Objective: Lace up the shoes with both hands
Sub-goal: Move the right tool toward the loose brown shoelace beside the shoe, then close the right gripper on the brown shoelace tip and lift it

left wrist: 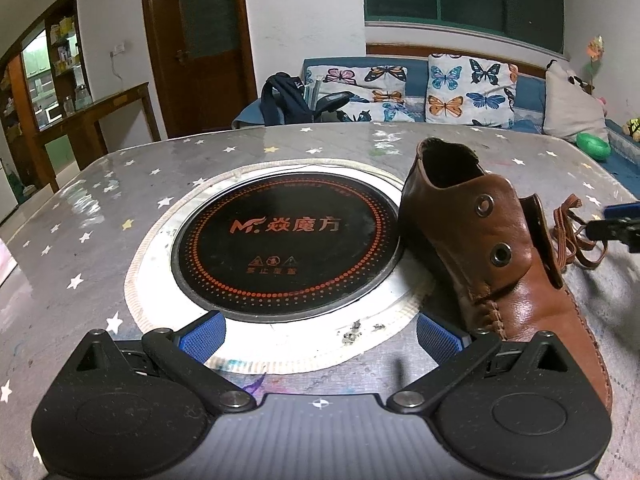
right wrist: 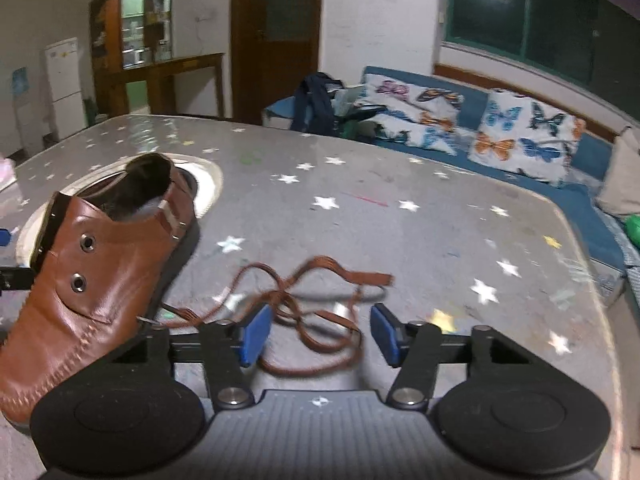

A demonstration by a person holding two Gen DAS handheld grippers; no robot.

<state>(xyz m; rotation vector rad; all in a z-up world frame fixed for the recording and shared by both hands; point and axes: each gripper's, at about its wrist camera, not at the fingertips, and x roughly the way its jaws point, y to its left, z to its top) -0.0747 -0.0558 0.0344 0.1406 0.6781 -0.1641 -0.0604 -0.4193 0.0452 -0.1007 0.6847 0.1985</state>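
1. One grey, star-patterned surface [left wrist: 100, 208] carries everything, with a round black cooktop [left wrist: 286, 240] set into it.
2. One brown leather shoe [left wrist: 492, 248] stands on the surface just beside the cooktop, its eyelets empty.
3. One left tool [left wrist: 320, 338] hovers over the cooktop's near rim, jaws wide apart and holding nothing; its right pad sits close to the shoe's toe.
4. One right tool [right wrist: 318, 334] has its jaws partly apart, the lace between them with the pads clear of it.
5. One brown lace [right wrist: 316, 312] lies loose in loops beside the shoe.
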